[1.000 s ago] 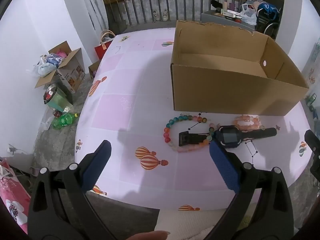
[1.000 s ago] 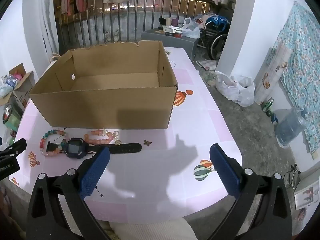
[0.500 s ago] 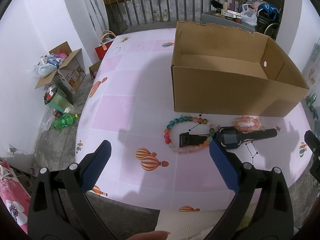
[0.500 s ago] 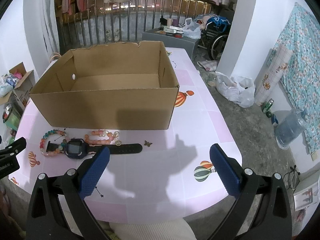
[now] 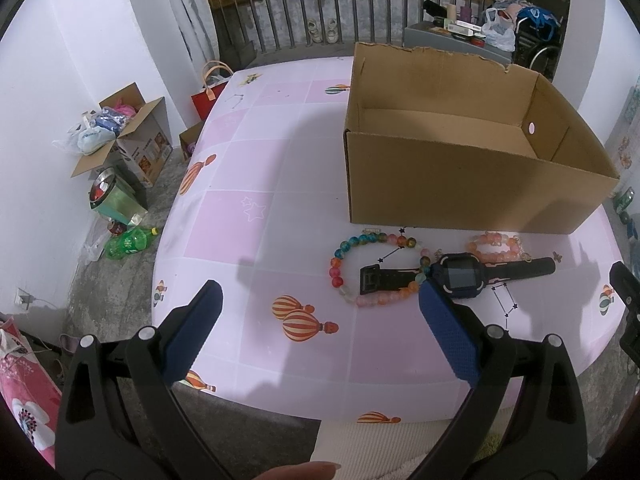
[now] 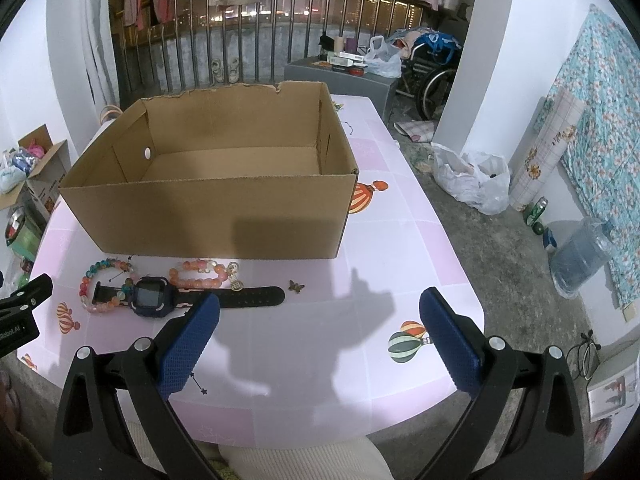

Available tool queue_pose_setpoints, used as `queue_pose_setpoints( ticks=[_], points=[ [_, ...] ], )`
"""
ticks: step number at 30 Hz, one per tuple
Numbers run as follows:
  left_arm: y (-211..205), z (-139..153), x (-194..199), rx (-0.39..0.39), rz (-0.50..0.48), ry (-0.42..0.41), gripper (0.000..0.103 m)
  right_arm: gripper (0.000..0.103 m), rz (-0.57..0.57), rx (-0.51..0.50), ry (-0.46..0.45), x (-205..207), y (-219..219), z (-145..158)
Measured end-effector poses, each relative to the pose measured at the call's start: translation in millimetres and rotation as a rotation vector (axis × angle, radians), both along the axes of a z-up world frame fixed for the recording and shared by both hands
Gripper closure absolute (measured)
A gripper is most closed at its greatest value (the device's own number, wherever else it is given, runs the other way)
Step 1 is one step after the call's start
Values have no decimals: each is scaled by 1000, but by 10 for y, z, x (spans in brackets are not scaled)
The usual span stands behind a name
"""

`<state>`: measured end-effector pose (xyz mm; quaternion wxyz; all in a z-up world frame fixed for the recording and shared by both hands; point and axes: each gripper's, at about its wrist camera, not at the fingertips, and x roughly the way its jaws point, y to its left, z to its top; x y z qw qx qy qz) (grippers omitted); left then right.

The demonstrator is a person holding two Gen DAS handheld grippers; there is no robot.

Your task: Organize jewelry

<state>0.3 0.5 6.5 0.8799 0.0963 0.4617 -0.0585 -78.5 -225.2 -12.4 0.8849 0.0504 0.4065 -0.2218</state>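
Both jaws spread, empty; view unchanged; watch (image 5: 460, 274) lies across beaded bracelet (image 5: 372, 268).

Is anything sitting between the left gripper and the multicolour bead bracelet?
Nothing visible stands between the left gripper and the multicolour bead bracelet, only bare tablecloth. But the watch lies across the bracelet, its strap end inside the loop, so lifting the bracelet would likely drag the watch.

Pink table (image 5: 256, 168) carries cardboard box (image 5: 460, 196), watch (image 5: 460, 276), two bracelets (image 5: 360, 264).
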Motion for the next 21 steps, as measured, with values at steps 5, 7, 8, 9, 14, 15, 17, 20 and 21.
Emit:
queue_pose_setpoints(
  ticks=[5,7,8,9,14,15,17,20,21],
  points=[
    [9,0,23,-2,5,-3,8,5,0,0,-1,-8,-14,-14],
    [11,-2,20,-2,2,-1,8,5,-1,0,-1,-11,-21,-20],
    [10,-2,20,-1,2,-1,8,5,-1,0,-1,3,13,13],
    [11,-1,21,-1,2,-1,8,5,-1,-1,-2,3,11,11],
    [18,2,24,-1,2,-1,8,5,0,-1,0,4,13,8],
    [16,-1,22,-2,2,-1,8,5,-1,-1,-1,0,8,4],
    [18,2,23,-1,2,-2,8,5,-2,-1,-2,1,14,8],
    [16,1,23,-1,2,-1,8,5,-1,-1,-1,-1,12,0],
    [17,1,23,-1,2,-1,8,5,0,-1,-1,-1,12,0]
  ],
)
